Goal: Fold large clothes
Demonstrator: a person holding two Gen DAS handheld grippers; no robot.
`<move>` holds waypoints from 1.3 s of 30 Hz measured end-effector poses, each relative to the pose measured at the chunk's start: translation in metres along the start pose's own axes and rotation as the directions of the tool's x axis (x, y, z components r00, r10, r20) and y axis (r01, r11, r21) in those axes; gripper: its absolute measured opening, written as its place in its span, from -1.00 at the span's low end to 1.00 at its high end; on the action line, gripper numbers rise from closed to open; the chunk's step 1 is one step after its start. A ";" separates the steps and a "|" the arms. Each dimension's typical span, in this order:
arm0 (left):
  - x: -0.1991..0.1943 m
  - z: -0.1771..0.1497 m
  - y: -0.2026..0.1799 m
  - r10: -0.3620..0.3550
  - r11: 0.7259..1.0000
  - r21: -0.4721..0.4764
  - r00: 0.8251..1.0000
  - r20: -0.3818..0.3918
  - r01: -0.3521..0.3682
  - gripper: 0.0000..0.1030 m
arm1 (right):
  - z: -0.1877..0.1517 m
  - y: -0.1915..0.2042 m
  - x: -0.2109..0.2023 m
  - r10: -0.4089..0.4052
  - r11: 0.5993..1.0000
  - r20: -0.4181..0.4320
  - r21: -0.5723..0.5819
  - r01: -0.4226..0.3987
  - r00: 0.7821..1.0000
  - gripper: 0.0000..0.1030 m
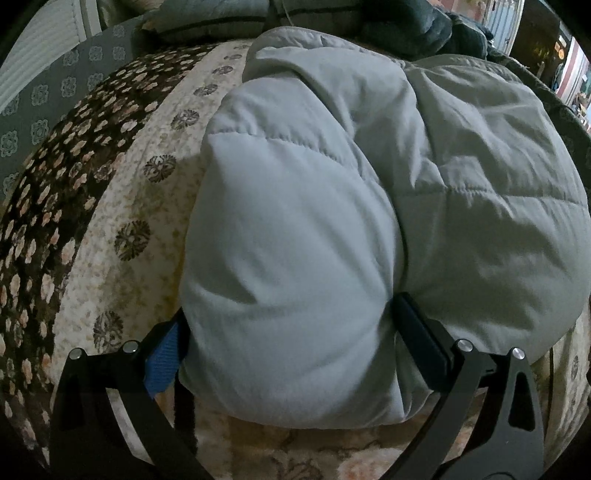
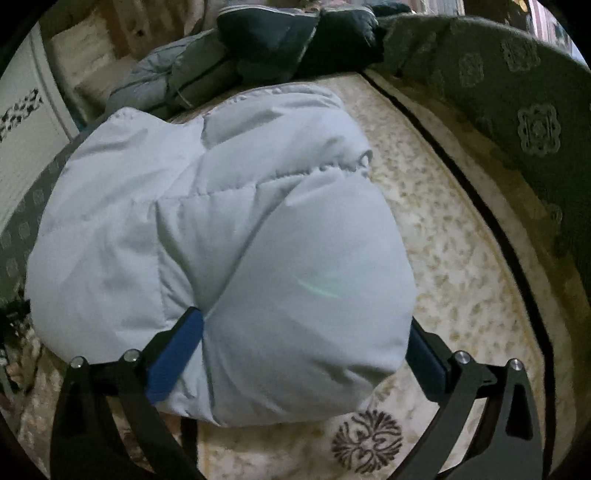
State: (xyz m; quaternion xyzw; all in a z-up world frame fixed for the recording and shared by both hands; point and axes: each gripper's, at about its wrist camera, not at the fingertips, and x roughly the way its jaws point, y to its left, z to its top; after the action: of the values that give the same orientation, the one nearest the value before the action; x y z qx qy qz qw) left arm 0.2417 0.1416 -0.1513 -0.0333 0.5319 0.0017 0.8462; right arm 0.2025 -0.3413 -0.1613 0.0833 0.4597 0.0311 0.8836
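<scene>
A pale grey puffy quilted jacket (image 1: 332,192) lies folded into a thick bundle on a patterned bedspread (image 1: 125,206). My left gripper (image 1: 291,328) has its jaws wide around the near left roll of the jacket, blue pads pressing both sides of it. In the right wrist view the same jacket (image 2: 207,229) fills the middle, and my right gripper (image 2: 306,339) has its jaws wide around the near right roll, pads against the fabric. The fingertips are partly buried in the padding.
Dark and grey folded garments (image 2: 258,48) lie at the far end of the bed, and they also show in the left wrist view (image 1: 332,22). The cream floral bedspread (image 2: 454,243) has a dark grey patterned border (image 2: 517,110). A white cabinet (image 2: 26,147) stands beside the bed.
</scene>
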 end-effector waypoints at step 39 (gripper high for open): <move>0.014 -0.032 0.024 -0.167 0.971 -0.176 0.986 0.000 0.165 0.94 | 0.016 0.044 0.031 -0.025 0.991 -0.128 -0.134 0.008 0.991 0.25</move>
State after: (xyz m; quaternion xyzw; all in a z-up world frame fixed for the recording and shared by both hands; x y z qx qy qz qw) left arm 0.2177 0.1636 -0.1787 -0.1521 0.5311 -0.0225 0.8333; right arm 0.2339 -0.2957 -0.1693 0.0182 0.5136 0.0598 0.8557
